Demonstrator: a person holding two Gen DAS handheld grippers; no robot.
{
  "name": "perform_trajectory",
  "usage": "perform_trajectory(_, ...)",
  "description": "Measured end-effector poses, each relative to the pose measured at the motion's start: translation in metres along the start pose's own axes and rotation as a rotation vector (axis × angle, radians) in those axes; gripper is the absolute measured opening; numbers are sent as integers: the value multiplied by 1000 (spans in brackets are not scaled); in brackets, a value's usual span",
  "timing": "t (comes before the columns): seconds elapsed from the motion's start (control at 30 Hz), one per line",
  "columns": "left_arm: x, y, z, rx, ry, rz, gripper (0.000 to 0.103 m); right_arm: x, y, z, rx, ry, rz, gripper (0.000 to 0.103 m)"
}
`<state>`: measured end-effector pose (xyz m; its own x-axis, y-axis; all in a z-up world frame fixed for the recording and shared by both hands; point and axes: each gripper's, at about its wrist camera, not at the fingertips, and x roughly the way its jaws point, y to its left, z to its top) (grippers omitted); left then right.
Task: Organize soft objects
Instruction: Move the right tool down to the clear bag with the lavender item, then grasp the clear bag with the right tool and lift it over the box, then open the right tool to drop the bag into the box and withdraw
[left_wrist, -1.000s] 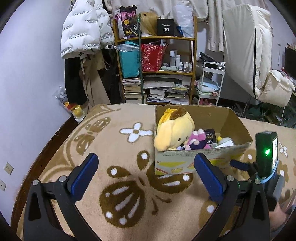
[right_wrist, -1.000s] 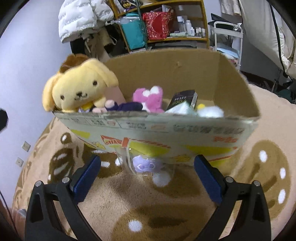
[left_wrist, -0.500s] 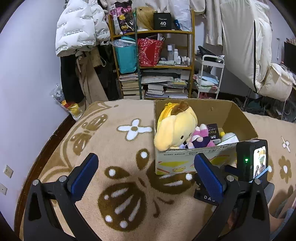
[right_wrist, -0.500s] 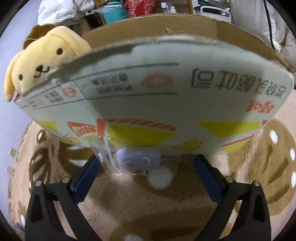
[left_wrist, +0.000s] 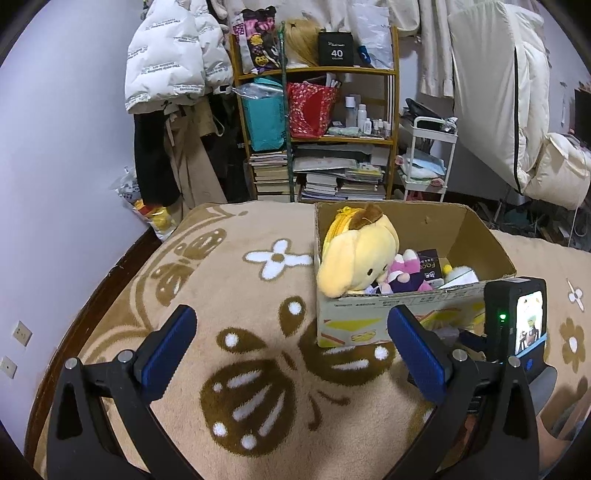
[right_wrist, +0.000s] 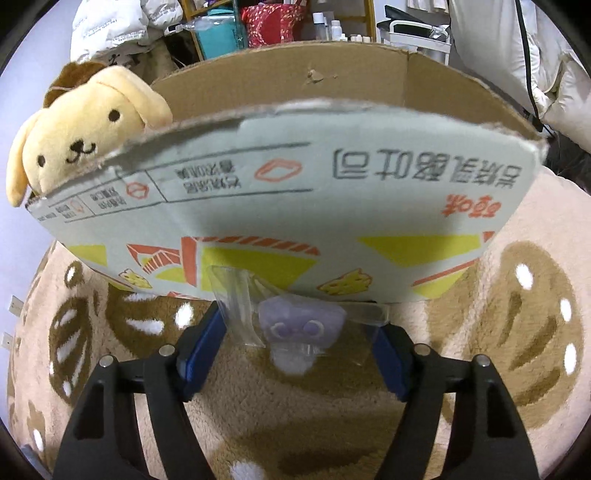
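The right gripper has just been closing its jaws on a small purple plush in clear plastic wrap, its blue pads against the wrap's sides, at the foot of the cardboard box on the beige rug. A yellow dog plush leans over the box's left corner. Left of the box, the left gripper hangs open and empty.

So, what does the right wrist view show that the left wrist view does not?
Only the right wrist view shows the right gripper, just closing onto a purple toy in clear wrapping. Only the left wrist view shows the open left gripper and the pink plush. Both show the cardboard box and yellow dog plush.
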<state>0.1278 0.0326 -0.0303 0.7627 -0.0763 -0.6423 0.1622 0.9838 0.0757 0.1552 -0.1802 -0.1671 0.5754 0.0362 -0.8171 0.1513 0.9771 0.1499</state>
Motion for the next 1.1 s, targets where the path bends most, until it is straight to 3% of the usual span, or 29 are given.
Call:
perform_trajectory(0.23, -14, -4, -2, -4, -26, 20, 102, -52, -1, -9, 17, -72, 58, 77)
perform_trajectory(0.6, -43, -16, -4, 33, -94, 39, 102, -131, -1, 8, -47, -305, 124, 77)
perform_trajectory(0.8, -47, -21, -4, 35, -106, 46, 102, -139, -1, 35, -81, -387, 106, 78)
perform_trajectory(0.97, -50, -23, -6, 15, -108, 46, 102, -124, -8, 61, -82, -365, 151, 78)
perform_trajectory(1.1, -53, -21, -5, -5, -99, 22, 102, -111, -14, 70, -72, -366, 122, 79)
